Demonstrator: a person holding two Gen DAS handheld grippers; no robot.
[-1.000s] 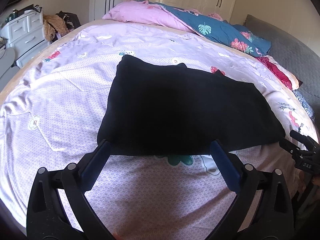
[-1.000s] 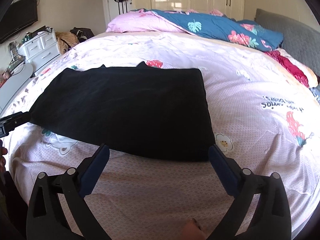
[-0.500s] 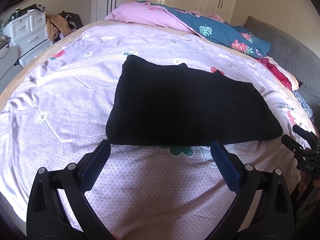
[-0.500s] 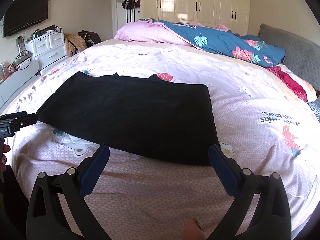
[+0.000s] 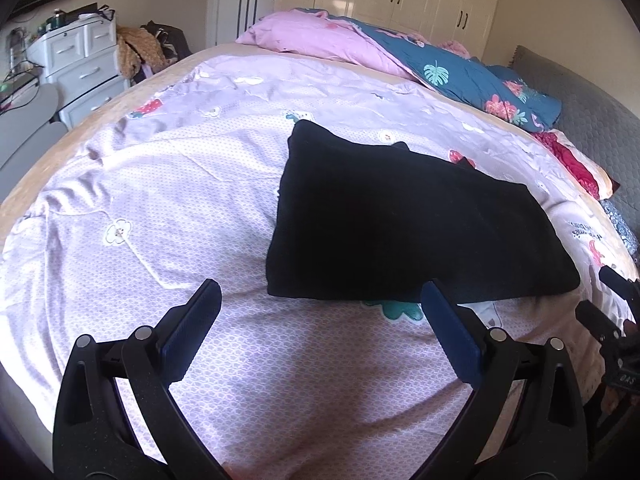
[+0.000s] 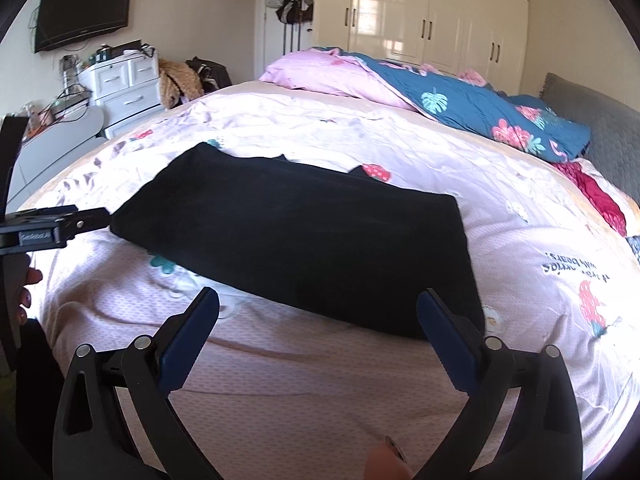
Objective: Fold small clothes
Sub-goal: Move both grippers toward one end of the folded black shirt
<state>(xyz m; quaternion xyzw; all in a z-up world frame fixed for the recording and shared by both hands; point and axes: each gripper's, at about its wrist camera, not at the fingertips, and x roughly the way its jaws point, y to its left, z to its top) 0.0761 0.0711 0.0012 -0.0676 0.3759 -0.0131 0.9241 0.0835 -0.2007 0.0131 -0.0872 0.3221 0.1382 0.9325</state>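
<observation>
A black garment (image 5: 400,224) lies folded flat into a rectangle on the pink patterned bedsheet (image 5: 160,200); the right wrist view shows the same garment (image 6: 304,240). My left gripper (image 5: 320,300) is open, hovering above the sheet just short of the garment's near left corner, touching nothing. My right gripper (image 6: 318,308) is open too, held above the sheet in front of the garment's near right edge. The left gripper shows side-on at the left of the right wrist view (image 6: 80,220), close to the garment's left corner.
A pink pillow (image 5: 312,36) and a blue floral quilt (image 5: 460,76) lie at the far end of the bed. White drawers (image 5: 80,64) stand to the left, a grey headboard (image 5: 592,112) to the right, and wardrobes (image 6: 432,20) behind.
Both grippers have drawn back and up from the garment, which now sits farther off in both views. Both stay open; the garment has not moved.
</observation>
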